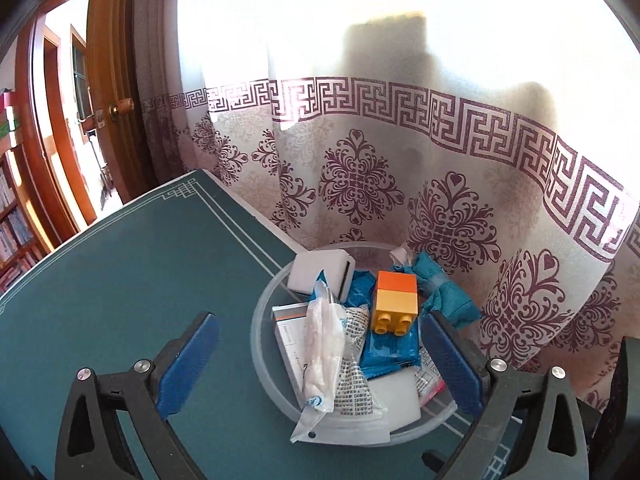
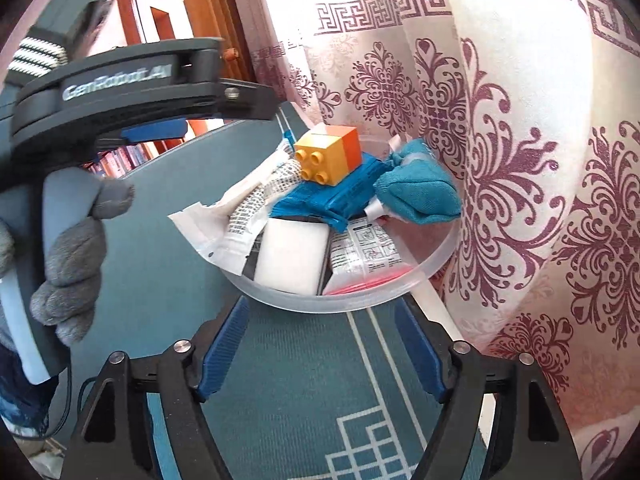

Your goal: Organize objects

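Note:
A clear round bowl [image 1: 264, 364] [image 2: 436, 268] stands on the green table mat near the curtain, filled with several items. A yellow and orange toy brick [image 1: 396, 300] [image 2: 328, 156] lies on top of blue packets [image 1: 390, 350] [image 2: 332, 200]. Beside it are a teal cloth bundle [image 1: 444, 292] [image 2: 416, 192], a white sponge block [image 1: 320, 270] [image 2: 292, 256], a clear sachet [image 1: 324, 356] and printed packets [image 2: 368, 252]. My left gripper [image 1: 320, 364] hangs open over the bowl, its blue fingers either side of the heap, touching nothing. My right gripper [image 2: 320, 348] is open in front of the bowl's near rim, empty.
A patterned white and maroon curtain [image 1: 440, 184] [image 2: 500, 160] hangs right behind the bowl, at the table's edge. The green mat [image 1: 140, 272] [image 2: 288, 392] stretches left. A gloved hand [image 2: 76, 264] holds the left gripper's body [image 2: 120, 92]. A wooden door [image 1: 116, 80] and bookshelves stand at left.

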`<move>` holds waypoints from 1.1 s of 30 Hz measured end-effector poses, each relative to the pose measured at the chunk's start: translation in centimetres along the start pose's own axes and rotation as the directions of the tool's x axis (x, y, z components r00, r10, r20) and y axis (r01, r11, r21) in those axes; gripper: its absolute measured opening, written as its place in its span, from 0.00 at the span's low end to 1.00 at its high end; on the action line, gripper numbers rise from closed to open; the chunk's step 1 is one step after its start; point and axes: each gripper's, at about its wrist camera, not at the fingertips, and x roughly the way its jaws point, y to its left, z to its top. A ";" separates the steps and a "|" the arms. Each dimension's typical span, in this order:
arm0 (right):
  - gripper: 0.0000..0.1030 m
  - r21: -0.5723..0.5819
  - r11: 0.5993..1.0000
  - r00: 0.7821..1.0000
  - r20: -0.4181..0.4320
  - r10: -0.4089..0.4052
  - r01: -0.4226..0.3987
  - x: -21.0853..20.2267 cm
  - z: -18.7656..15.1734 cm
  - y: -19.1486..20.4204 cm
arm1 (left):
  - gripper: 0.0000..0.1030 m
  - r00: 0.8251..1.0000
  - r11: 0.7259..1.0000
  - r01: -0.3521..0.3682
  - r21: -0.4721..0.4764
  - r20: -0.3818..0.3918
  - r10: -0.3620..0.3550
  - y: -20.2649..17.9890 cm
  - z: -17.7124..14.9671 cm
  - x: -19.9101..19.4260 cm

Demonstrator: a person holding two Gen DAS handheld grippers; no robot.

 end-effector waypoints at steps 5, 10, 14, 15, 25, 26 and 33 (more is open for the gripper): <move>0.82 0.002 1.000 1.000 0.008 -0.027 0.027 -0.5 0.6 -0.5 | 1.00 0.996 0.997 -0.073 -0.001 0.042 0.073 0.0 -1.4 -2.4; 0.85 -0.041 0.997 0.997 0.044 -0.065 0.067 -1.7 0.0 0.1 | 1.00 0.992 0.994 -0.108 -0.024 0.062 0.109 -0.1 -2.2 -4.8; 0.86 -0.028 0.995 0.991 0.098 -0.090 0.093 -3.1 0.5 -0.3 | 1.00 0.987 0.990 -0.133 -0.042 0.087 0.136 -0.2 -2.7 -6.5; 0.86 -0.024 0.995 0.989 0.113 -0.096 0.099 -3.6 0.5 -0.4 | 1.00 0.986 0.990 -0.135 -0.042 0.092 0.138 -0.3 -2.8 -6.8; 0.88 -0.098 0.980 0.965 0.216 -0.148 0.172 -6.7 -0.1 1.0 | 1.00 0.975 0.981 -0.193 -0.025 0.112 0.195 -1.1 -4.2 -8.3; 0.89 -0.105 0.979 0.965 0.219 -0.146 0.172 -6.7 -0.1 1.1 | 1.00 0.975 0.981 -0.192 -0.027 0.109 0.194 -1.0 -4.3 -8.3; 0.89 -0.110 0.981 0.966 0.221 -0.135 0.162 -6.2 -0.2 1.1 | 1.00 0.977 0.981 -0.188 -0.041 0.091 0.191 -0.9 -5.2 -8.4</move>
